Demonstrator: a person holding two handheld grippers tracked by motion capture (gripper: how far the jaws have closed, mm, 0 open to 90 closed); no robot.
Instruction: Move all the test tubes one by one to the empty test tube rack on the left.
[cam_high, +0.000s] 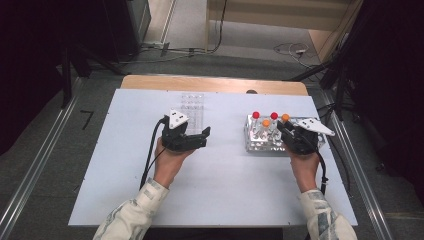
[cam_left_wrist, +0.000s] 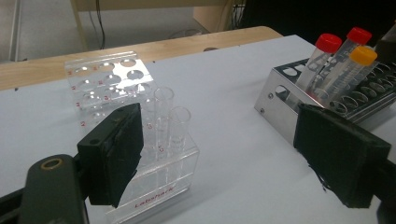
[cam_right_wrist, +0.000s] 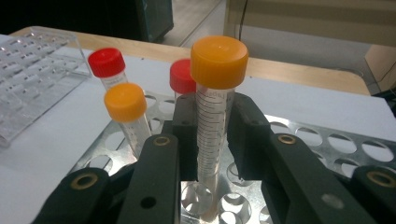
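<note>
A: What have you got in the right claw (cam_right_wrist: 212, 154)?

B: A clear plastic tube (cam_right_wrist: 212, 135) with printed marks and a ribbed orange cap. My 2 black pads are pinched against its sides, and its foot sits in a round hole of the shiny metal rack (cam_right_wrist: 327, 142).

A: And its neighbours?

B: 3 more capped tubes stand in that rack: 2 red, 1 orange, all leaning a little.

A: The other hand?

B: My left claw (cam_left_wrist: 219, 149) is spread wide with nothing between the pads. It lies low and level over the table, just beside the clear plastic rack (cam_left_wrist: 116, 79), which holds 2 open glassy tubes (cam_left_wrist: 170, 126).

A: How are your arms set?

B: Both forearms, in pale patterned sleeves, come in from the near edge, well apart.

A: The surface?

B: A smooth white sheet (cam_high: 225, 185) on a wooden table, with grey floor and loose cables beyond.
</note>
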